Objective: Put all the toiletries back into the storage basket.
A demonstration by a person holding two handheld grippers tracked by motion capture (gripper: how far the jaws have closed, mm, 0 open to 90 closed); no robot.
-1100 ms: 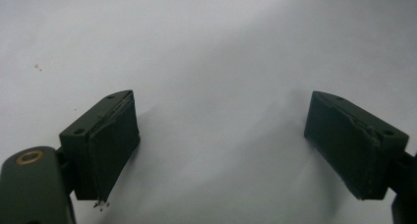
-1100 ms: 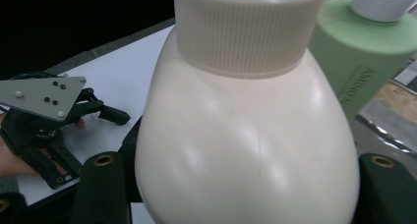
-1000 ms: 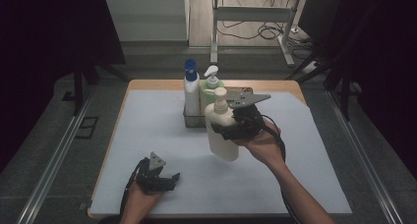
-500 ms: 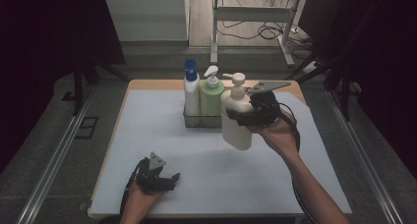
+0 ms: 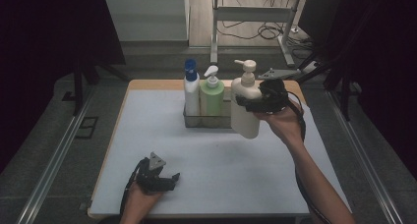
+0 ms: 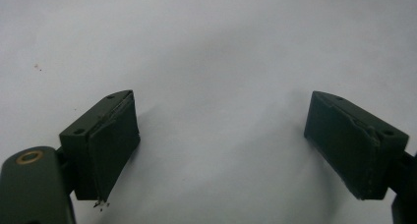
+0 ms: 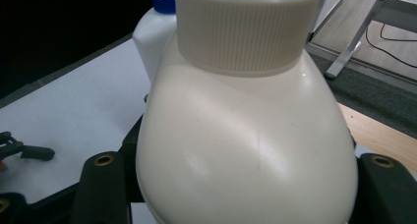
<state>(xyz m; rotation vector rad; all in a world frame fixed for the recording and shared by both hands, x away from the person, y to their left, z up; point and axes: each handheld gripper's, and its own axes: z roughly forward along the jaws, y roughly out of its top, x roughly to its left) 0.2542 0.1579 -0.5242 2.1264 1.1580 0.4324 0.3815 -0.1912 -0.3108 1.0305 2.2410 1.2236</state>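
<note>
From the high view, a table (image 5: 147, 135) with a white top holds a metal rack (image 5: 209, 120) near its far middle. Inside the rack stand two bottles: a white bottle with a blue cap (image 5: 191, 89) at the rack's left end, and a green pump bottle (image 5: 212, 94) touching it on the right. Just right of the rack, the right gripper (image 5: 248, 102) holds a cream pump bottle (image 5: 245, 108) in the air, lifted clear of the table and roughly upright, its base level with the rack's front edge. The tongs are clamped around the bottle's upper body, below the pump. Well in front of the rack, near the table's near edge, the left gripper (image 5: 164, 179) rests low over the white surface in the person's left hand (image 5: 142, 199), tongs spread apart with nothing between them.

In the left gripper view, the two black jaws stand wide apart over the bare white table top (image 6: 211, 62), gripping nothing.

In the right gripper view, the cream pump bottle (image 7: 246, 150) sits very close, squeezed between the two black jaws at its shoulder, just under its ribbed collar. Behind it to the left stands the white bottle with a blue cap (image 7: 152, 32), and the left gripper (image 7: 19, 150) lies farther off on the white table.
</note>
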